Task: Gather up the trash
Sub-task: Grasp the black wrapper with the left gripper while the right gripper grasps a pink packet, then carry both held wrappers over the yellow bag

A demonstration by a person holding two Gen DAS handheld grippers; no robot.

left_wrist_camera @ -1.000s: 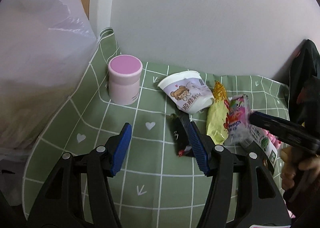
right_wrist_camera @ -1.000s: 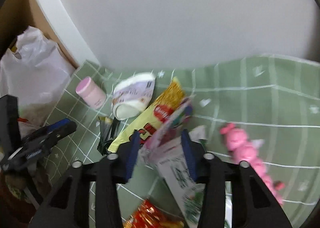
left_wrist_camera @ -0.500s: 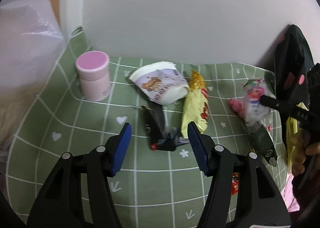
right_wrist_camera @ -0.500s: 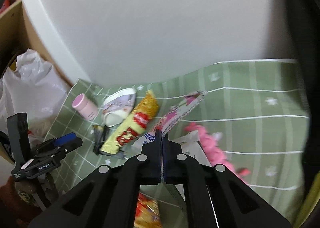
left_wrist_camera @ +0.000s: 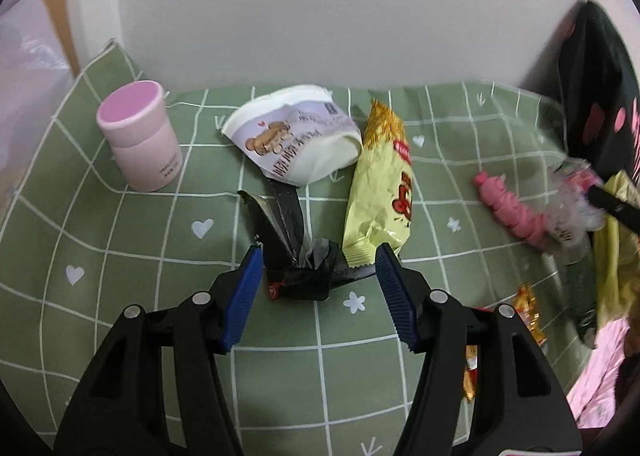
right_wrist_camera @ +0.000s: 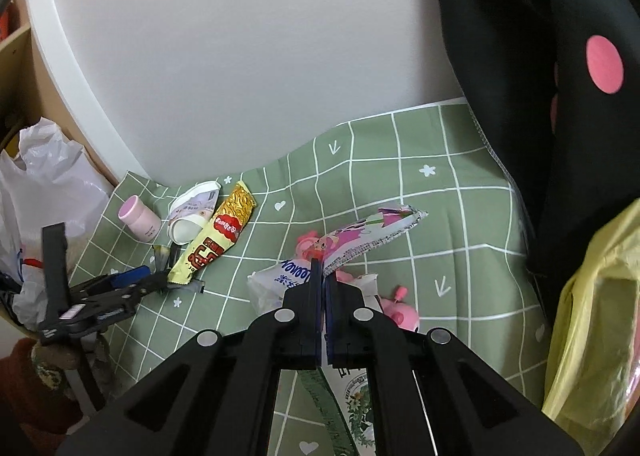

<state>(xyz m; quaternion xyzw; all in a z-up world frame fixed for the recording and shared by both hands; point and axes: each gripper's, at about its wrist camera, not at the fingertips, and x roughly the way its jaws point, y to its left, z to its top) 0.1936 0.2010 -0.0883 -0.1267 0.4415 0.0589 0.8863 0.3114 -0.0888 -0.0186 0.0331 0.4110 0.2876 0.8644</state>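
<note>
Lying crumpled between the wide-open jaws of the left gripper (left_wrist_camera: 318,270), the black wrapper (left_wrist_camera: 298,272) is nearest; the right gripper (right_wrist_camera: 323,274) is clamped on a pink wrapper (right_wrist_camera: 372,234).

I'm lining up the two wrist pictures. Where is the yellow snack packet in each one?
Left wrist: the yellow snack packet lies centre, its near end beside the left gripper.
Right wrist: left of centre, running diagonally on the green cloth.
Shared landmark: the pink jar, to the packet's left in both.
</note>
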